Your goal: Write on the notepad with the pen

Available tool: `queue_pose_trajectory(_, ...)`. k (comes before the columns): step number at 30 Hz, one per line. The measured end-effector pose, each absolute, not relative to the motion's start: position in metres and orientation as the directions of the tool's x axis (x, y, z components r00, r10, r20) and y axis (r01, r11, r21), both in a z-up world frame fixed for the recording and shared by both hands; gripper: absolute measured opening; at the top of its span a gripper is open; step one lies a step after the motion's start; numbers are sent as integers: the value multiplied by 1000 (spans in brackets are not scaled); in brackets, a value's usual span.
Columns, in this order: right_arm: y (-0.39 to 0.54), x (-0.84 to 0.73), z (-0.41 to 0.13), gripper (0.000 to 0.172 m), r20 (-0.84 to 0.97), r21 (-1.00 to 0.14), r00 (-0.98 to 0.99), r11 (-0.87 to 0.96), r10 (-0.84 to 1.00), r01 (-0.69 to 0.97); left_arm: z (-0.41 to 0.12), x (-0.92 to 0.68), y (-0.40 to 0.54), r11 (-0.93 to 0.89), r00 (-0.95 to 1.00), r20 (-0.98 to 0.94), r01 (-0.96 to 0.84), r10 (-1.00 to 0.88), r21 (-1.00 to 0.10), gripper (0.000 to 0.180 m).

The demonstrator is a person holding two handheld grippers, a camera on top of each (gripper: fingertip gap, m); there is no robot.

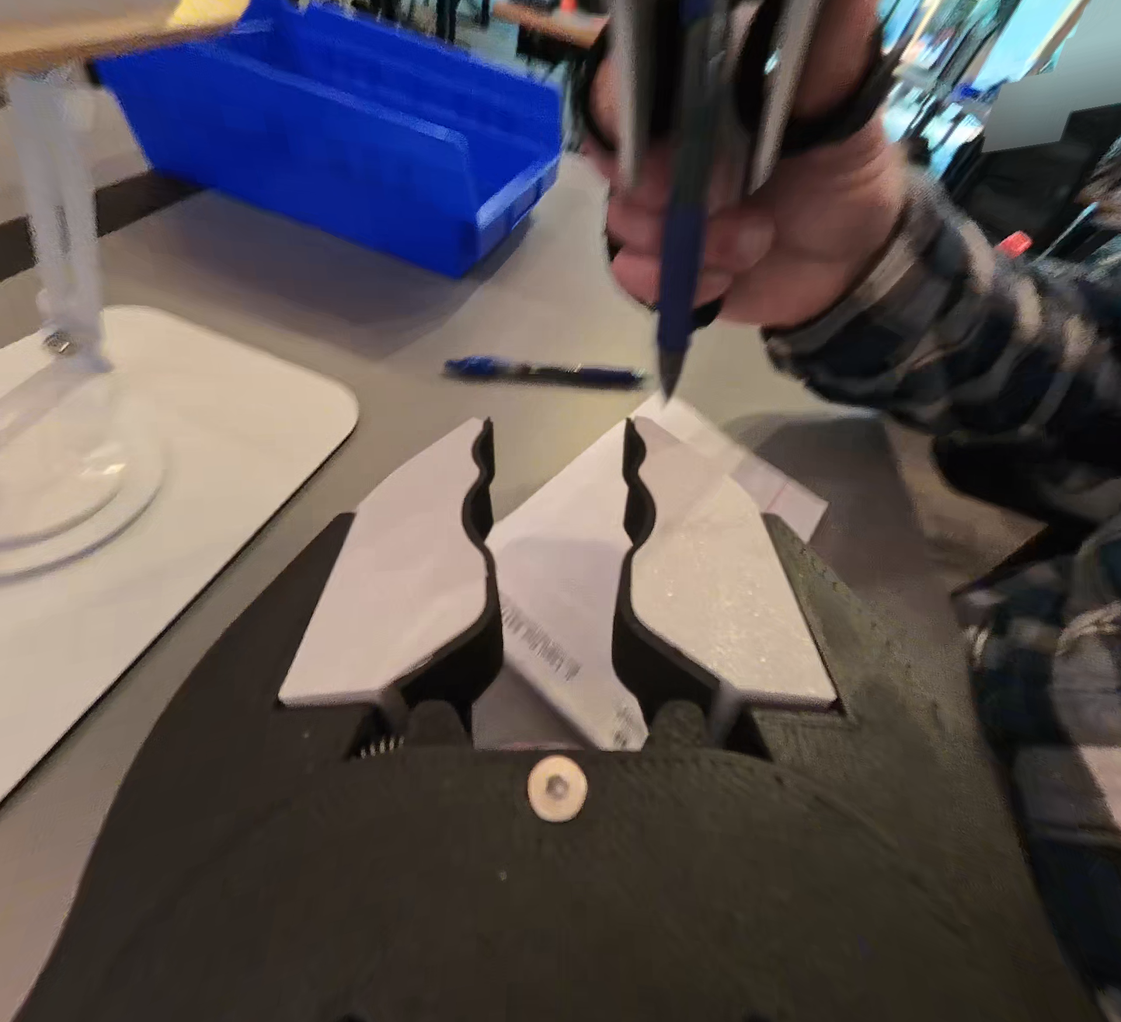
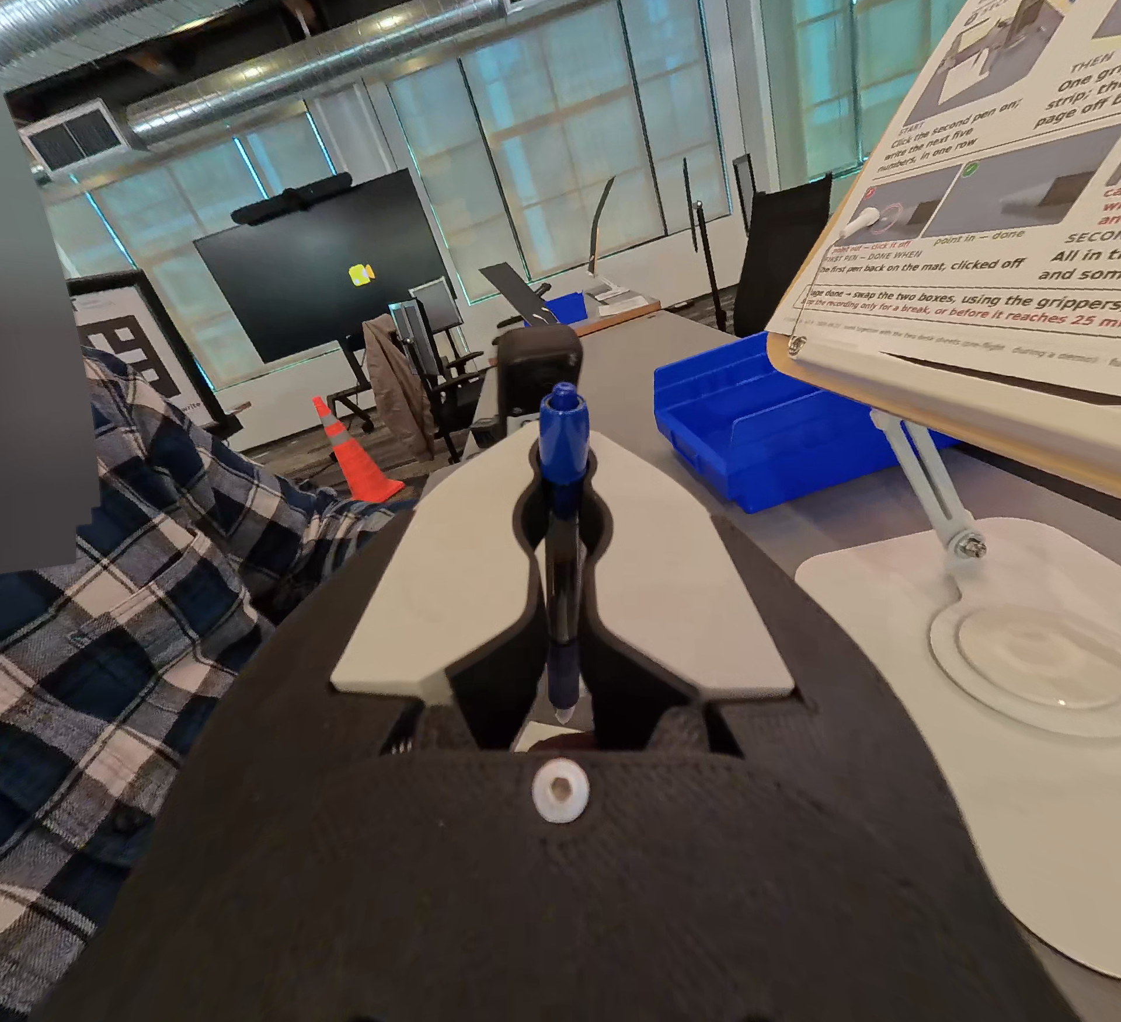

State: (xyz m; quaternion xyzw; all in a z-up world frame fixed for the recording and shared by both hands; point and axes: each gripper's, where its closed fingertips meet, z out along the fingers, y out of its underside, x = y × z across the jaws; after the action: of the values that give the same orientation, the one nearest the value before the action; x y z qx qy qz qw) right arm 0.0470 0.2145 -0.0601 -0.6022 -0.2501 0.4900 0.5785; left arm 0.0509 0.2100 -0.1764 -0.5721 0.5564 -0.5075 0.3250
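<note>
Grey surface is carrying most of it, with a blue bin sitting at the back and a white stand base off to the side. Your left gripper is hovering with its jaws standing apart, nothing pinched, over the white notepad lying under its fingers. Only the left wrist view is giving you that paper, plus a second blue pen lying flat on the surface just beyond it.

That same view is catching your right gripper from the front, a bit blurry, with the pen pointing down and its tip just over the notepad's far corner. The right wrist view is showing its jaws clamping the pen barrel, blue clicker end sticking out past the fingertips. It's also showing what the other misses: the instruction board, windows, and an orange cone.
</note>
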Motion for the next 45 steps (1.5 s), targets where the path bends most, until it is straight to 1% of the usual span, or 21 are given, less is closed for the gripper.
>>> queue_pose_trajectory(1,214,47,-60,6,-299,-942,388,-203,872,-268,-186,45,215,-160,-130,218,-357,-967,-920,38)
queue_pose_trajectory(2,213,46,-62,6,-296,-943,385,-203,874,-263,-198,40,219,-144,-118,212,-425,-970,-894,40)
queue_pose_trajectory(3,213,44,-64,6,-296,-944,382,-207,876,-257,-211,35,226,-108,-88,172,-490,-981,-865,46)
queue_pose_trajectory(4,212,43,-66,6,-299,-943,373,-212,878,-258,-222,31,229,-57,-83,121,-539,-989,-841,43)
queue_pose_trajectory(6,212,40,-67,6,-301,-940,356,-213,885,-265,-248,26,229,1,-98,81,-645,-992,-764,44)
queue_pose_trajectory(9,211,37,-65,6,-292,-938,332,-201,897,-283,-274,29,227,49,-114,47,-715,-992,-698,43)
queue_pose_trajectory(12,209,35,-61,6,-281,-936,303,-190,911,-295,-275,36,227,75,-124,21,-717,-992,-693,43)
queue_pose_trajectory(14,207,32,-62,6,-267,-939,286,-181,920,-292,-275,39,234,76,-113,10,-726,-994,-683,47)
queue_pose_trajectory(15,206,31,-63,6,-262,-940,278,-180,924,-290,-274,41,238,79,-112,5,-724,-994,-685,44)
queue_pose_trajectory(18,204,26,-69,7,-257,-941,259,-180,931,-285,-267,42,244,63,-121,29,-687,-992,-724,44)
queue_pose_trajectory(20,203,22,-76,6,-258,-940,235,-188,937,-283,-260,39,246,19,-121,85,-671,-989,-741,47)
queue_pose_trajectory(21,202,18,-80,7,-260,-941,224,-194,939,-278,-260,37,247,12,-120,93,-674,-988,-739,48)
queue_pose_trajectory(24,202,9,-97,6,-262,-947,203,-210,944,-244,-271,36,250,55,-117,40,-705,-992,-707,52)
queue_pose_trajectory(27,198,0,-113,6,-244,-959,184,-208,952,-193,-274,38,249,69,-123,27,-710,-992,-701,51)
queue_pose_trajectory(30,197,-3,-124,6,-242,-962,180,-212,953,-172,-271,40,243,85,-157,35,-693,-987,-716,55)
queue_pose_trajectory(32,197,-4,-129,6,-238,-964,185,-208,953,-167,-275,40,241,81,-162,48,-707,-986,-703,57)
queue_pose_trajectory(42,197,-14,-154,6,-213,-976,196,-201,957,-80,-277,42,241,95,-170,39,-712,-985,-696,56)
queue_pose_trajectory(45,198,-12,-155,6,-213,-976,203,-200,956,-83,-277,42,240,91,-176,51,-713,-983,-695,54)
